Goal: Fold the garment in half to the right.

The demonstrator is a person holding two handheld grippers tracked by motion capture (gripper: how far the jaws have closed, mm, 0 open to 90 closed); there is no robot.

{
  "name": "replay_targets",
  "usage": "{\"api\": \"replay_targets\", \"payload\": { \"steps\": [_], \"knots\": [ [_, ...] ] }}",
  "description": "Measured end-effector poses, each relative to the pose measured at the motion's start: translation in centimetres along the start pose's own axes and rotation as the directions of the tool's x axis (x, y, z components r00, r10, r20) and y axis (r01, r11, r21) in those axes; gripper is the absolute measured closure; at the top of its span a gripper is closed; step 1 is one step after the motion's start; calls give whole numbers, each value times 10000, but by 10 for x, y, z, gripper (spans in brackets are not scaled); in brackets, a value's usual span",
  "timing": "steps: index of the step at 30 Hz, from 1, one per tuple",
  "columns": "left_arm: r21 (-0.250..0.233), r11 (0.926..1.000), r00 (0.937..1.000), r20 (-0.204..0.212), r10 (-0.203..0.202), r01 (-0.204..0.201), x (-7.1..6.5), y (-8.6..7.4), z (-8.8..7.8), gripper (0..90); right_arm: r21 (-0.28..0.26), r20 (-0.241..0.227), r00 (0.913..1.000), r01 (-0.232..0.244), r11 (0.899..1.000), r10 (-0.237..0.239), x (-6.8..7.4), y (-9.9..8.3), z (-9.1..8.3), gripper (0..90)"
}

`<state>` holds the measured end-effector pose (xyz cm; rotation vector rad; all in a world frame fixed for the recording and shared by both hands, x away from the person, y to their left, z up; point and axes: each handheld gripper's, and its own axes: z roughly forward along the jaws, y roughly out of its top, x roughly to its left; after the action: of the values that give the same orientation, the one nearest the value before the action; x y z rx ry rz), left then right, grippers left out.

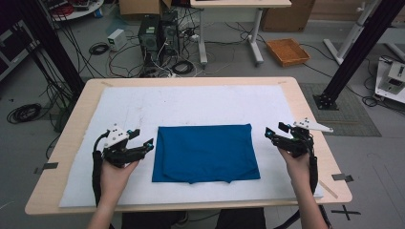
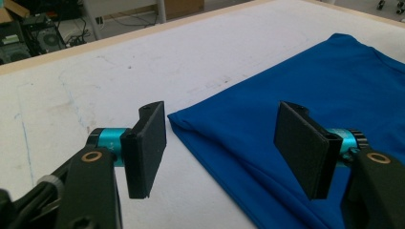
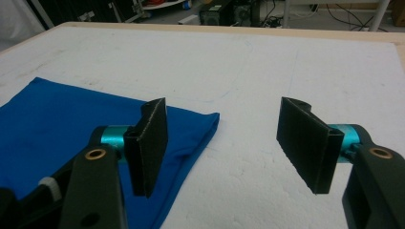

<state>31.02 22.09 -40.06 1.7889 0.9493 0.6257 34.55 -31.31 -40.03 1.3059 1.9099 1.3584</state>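
A folded blue cloth (image 1: 205, 152) lies flat on the white mat (image 1: 191, 102) in the middle of the table. My left gripper (image 1: 144, 140) hovers just off the cloth's left edge, jaws wide apart and nothing between them. In the left gripper view the blue cloth (image 2: 305, 95) has its near corner between and beyond the jaws of the left gripper (image 2: 229, 148). My right gripper (image 1: 276, 132) stands just off the cloth's right edge, open and empty. The right gripper view shows the blue cloth (image 3: 71, 119) at the left, its corner behind the left jaw of the right gripper (image 3: 229, 143).
The white mat covers most of the wooden table (image 1: 62, 157). On the floor beyond stand computer towers (image 1: 157, 33), cables, an orange tray (image 1: 287, 51) and black frame posts (image 1: 353, 57).
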Motion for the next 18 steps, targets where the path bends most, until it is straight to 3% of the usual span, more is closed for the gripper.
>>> {"api": "replay_targets", "payload": {
  "steps": [2,4,6,9,10,11,14,15,16,17,18],
  "knots": [
    [189,9997,9999,-48,-148,149,-1,0,1,363,39,13,10000,41,10000,-41,0,0,1,351],
    [468,9967,9976,-262,-647,658,-2,0,1,365,92,9,10000,23,10000,-23,1,-1,2,351],
    [544,9954,9967,-235,-780,792,-2,0,0,371,61,26,10000,67,10000,-67,2,-1,2,351],
    [756,9874,9903,-154,-1379,1387,-5,-3,-8,371,18,67,9999,120,9999,-120,0,0,0,351],
    [756,9874,9903,-154,-1379,1387,-5,-3,-8,371,18,67,9999,120,9999,-120,0,0,0,351],
    [774,9814,9842,94,-1767,1755,-8,-7,-14,371,-18,102,9999,90,10000,-90,0,0,-2,351],
    [938,9750,9791,103,-2030,2012,-13,-14,-20,373,-20,147,9999,35,10000,-35,-2,-1,-5,352],
    [1124,9651,9709,94,-2391,2366,-17,-20,-24,378,-28,165,9998,69,10000,-68,-3,-2,-6,352],
    [1124,9651,9709,94,-2391,2366,-17,-20,-24,385,-28,165,9998,69,10000,-68,-3,-2,-6,352],
    [1306,9477,9544,284,-2971,2912,-21,-29,-28,392,-35,215,9998,6,10000,-5,-5,-3,-8,352],
    [1306,9477,9544,284,-2971,2912,-21,-29,-28,398,-35,215,9998,6,10000,-5,-5,-3,-8,352]
  ]
}}
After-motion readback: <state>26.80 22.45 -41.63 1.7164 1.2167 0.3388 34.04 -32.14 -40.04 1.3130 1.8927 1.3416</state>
